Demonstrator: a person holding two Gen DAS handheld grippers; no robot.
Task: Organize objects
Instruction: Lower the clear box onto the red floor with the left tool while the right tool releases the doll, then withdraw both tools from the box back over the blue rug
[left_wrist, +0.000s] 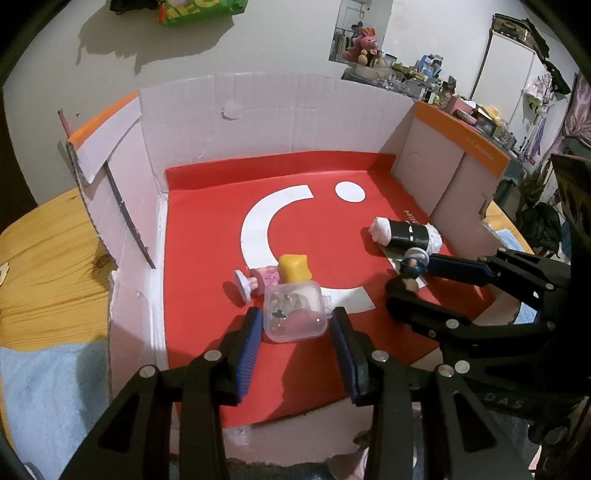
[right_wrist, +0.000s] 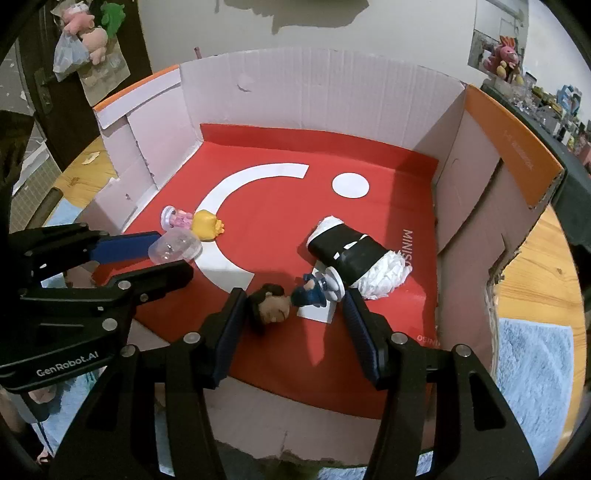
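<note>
A clear plastic case (left_wrist: 295, 312) lies on the red floor of a white cardboard box (left_wrist: 255, 114). My left gripper (left_wrist: 295, 325) is open, its blue pads on either side of the case. A yellow-haired pink figurine (left_wrist: 275, 277) lies just behind the case. My right gripper (right_wrist: 295, 314) is open around a dark-haired blue figurine (right_wrist: 291, 301) lying on its side. A black roll with white paper ends (right_wrist: 354, 254) lies just beyond it. The left gripper (right_wrist: 166, 258) and case (right_wrist: 175, 249) also show in the right wrist view.
The box has raised walls at back and sides, with orange-edged flaps (right_wrist: 517, 147). It sits on a wooden table (left_wrist: 48, 258) with blue cloth (left_wrist: 48, 387) in front. Cluttered shelves (left_wrist: 443, 88) stand behind on the right.
</note>
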